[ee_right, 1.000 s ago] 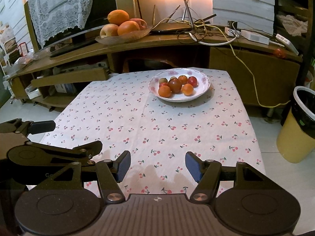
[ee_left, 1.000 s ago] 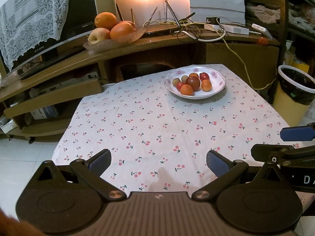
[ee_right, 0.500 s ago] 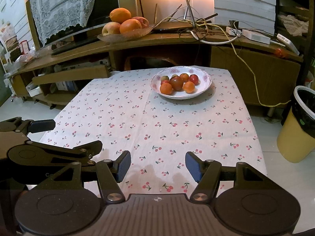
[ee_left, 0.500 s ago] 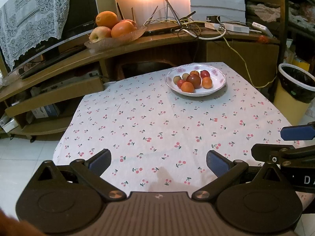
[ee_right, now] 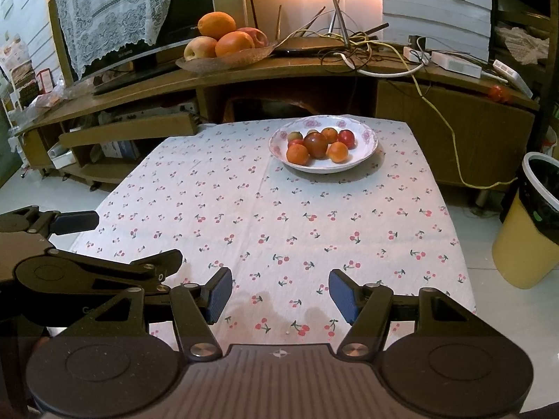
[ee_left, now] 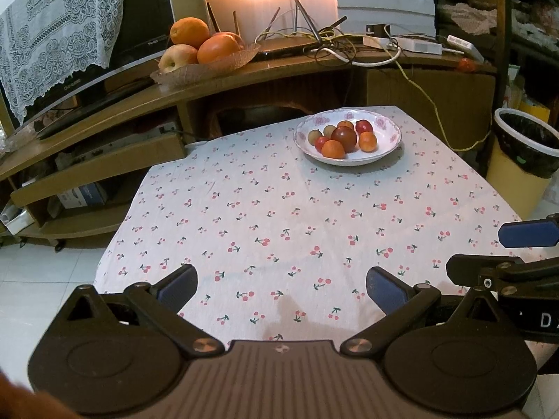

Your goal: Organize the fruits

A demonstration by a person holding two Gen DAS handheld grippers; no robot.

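Hovering both grippers over the near table edge, fruit all in the bowl

Left wrist view: left gripper [ee_left: 281, 284] empty, jaws wide, low over the cherry-print table [ee_left: 244, 209]. White bowl [ee_left: 387, 129] sits at the far side, well apart, holding the small fruits [ee_left: 344, 139] in one cluster. Against a second ago the bowl sits lower and looks larger, so the camera has eased forward; nothing on the table shifted.

Right wrist view: right gripper [ee_right: 279, 291] also empty, jaws wide, left one just beside it. Same slight advance toward the bowl. Big oranges and an apple [ee_right: 223, 38] lie on a dish on the shelf behind.

Judgement: fits either a reach toward the bowl or sorting already finished.
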